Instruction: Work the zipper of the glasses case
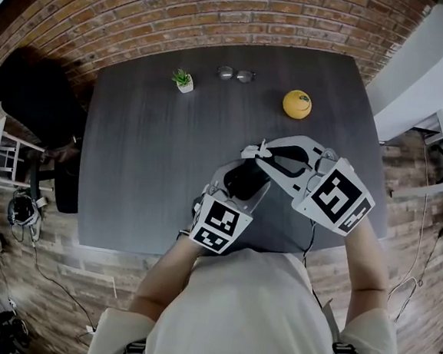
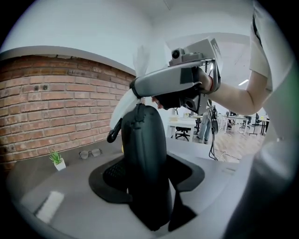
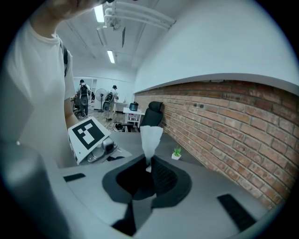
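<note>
Black glasses case held over the desk's near edge, pinched by the left tongs. The right tongs are pressed together on a white tab at its top.

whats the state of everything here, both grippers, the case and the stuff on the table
left gripper: shut on the glasses case
right gripper: jaws together, at the case's top end; a grip on the zipper pull can't be made out
glasses case: held on end, looks zipped shut
glasses: lying on the table, out of the case
plant: standing upright
orange: whole, resting on the table
</note>
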Demonstrator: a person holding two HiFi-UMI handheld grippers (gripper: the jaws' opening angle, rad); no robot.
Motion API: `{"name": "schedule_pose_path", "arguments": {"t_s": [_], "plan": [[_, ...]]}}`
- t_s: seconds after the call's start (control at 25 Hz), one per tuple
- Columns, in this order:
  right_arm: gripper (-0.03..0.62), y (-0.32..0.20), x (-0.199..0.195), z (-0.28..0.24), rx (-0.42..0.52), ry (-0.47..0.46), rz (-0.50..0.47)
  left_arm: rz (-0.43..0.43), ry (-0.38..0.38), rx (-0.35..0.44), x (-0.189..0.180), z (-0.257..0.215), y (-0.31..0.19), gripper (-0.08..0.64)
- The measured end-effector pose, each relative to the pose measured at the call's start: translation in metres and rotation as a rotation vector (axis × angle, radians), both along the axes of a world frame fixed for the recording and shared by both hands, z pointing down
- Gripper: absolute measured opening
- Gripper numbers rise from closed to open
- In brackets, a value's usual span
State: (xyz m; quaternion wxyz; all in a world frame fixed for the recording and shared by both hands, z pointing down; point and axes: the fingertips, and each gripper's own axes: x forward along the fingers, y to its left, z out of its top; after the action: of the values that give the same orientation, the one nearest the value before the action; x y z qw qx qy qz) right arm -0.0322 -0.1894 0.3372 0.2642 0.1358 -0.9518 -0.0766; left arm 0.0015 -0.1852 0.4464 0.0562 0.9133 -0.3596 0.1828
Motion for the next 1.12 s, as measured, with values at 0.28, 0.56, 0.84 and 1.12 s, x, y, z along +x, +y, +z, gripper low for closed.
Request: {"name": "schedule_pose_path", "arguments": {"t_s": [0.28,0.56,0.84,1.12], "plan": [[0.04,-0.002,0.008,-0.009,-0.012,-0.019,0.024,-0.011,0.045,0.049,-0.003,-0.013,0.003,0.221],[0.04,-0.009,0.017,-0.015,-0.02,-0.031,0.063,-0.021,0.056,0.094,-0.005,-0.022,0.002,0.216],[0.04,-0.012,0.023,-0.016,-0.095,-0.1,0.107,-0.043,0.049,0.13,-0.007,-0.027,0.001,0.218],[0.044,-0.003,0.023,-0.012,-0.24,-0.328,0.172,-0.057,0.034,0.124,-0.012,-0.025,0.002,0.229]]}}
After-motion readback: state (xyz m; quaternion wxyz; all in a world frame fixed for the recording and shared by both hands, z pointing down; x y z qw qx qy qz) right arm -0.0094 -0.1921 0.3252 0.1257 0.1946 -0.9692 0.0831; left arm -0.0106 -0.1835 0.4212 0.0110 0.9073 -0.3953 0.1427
